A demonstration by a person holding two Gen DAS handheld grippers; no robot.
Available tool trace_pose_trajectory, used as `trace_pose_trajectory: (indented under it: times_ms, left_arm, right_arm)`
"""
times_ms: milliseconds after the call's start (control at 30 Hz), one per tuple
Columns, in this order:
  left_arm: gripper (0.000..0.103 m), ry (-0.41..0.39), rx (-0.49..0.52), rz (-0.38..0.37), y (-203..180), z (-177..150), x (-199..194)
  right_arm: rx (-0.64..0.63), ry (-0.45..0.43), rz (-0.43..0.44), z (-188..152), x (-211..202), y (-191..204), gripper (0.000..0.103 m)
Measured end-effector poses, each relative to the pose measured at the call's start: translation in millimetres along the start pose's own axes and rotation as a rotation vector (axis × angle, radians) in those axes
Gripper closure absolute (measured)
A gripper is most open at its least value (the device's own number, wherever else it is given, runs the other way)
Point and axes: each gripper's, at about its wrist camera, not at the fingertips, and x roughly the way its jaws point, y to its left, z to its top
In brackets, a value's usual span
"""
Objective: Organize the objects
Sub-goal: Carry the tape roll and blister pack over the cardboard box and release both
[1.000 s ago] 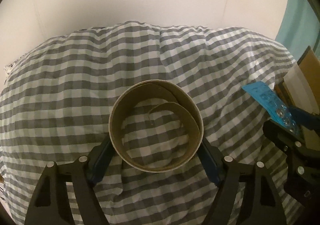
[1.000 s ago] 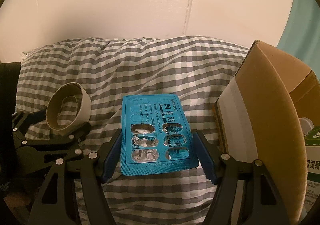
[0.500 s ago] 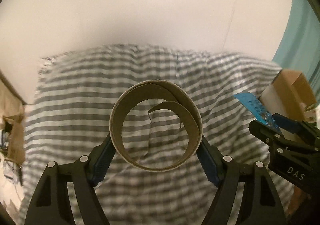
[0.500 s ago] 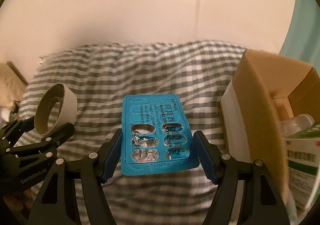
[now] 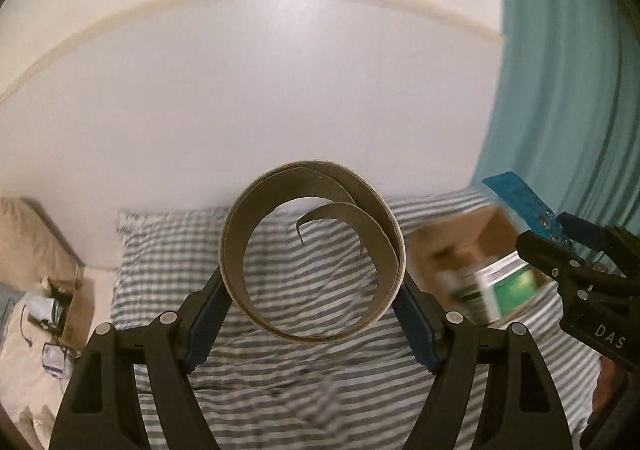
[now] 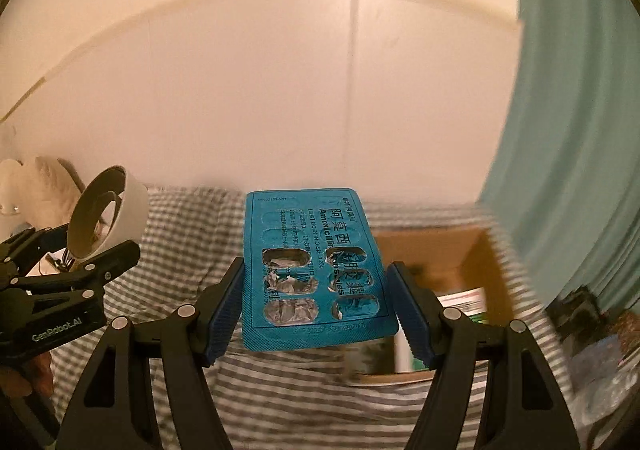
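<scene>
Cardboard ring (image 5: 312,254), its inner layer curling loose, sits clamped between the left gripper (image 5: 312,324) pads, held up above the checked bedding (image 5: 280,378). To its right, the right gripper (image 6: 316,308) pinches a blue blister pack (image 6: 312,270) by its long edges, flat and partly emptied. Ahead and below-right of that pack stands an open cardboard box (image 6: 472,250) holding a green-and-white carton (image 5: 508,286).

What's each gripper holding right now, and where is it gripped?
Left gripper: cardboard tape core, clamped across its outer sides. Right gripper: blue blister pack, pinched by its long edges, near end.
</scene>
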Motion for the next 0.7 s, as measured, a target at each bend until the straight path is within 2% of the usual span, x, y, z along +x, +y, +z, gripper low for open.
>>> trace_pose_trajectory:
  times_ms: [167,300,433,700]
  left_arm:
    - [0.024,-0.061,-0.016,-0.068,-47.5,6.8,-26.5]
    - [0.024,-0.071,-0.011,-0.101,-81.7,12.3,-18.7]
    - [0.024,-0.055,0.023,-0.104,-101.9,16.0,-0.3]
    - [0.024,0.009,0.082,-0.091,-143.0,4.3,55.0]
  right_arm:
    - [-0.091,-0.046,-0.067,18.1,-47.8,-29.8,0.034]
    - [-0.138,-0.055,-0.122,29.8,-58.9,-55.2,0.034]
    - [-0.093,-0.056,-0.092,32.6,-47.5,-80.2,0.034]
    - [-0.069,0.064,-0.100,12.8,12.5,-120.5,0.034]
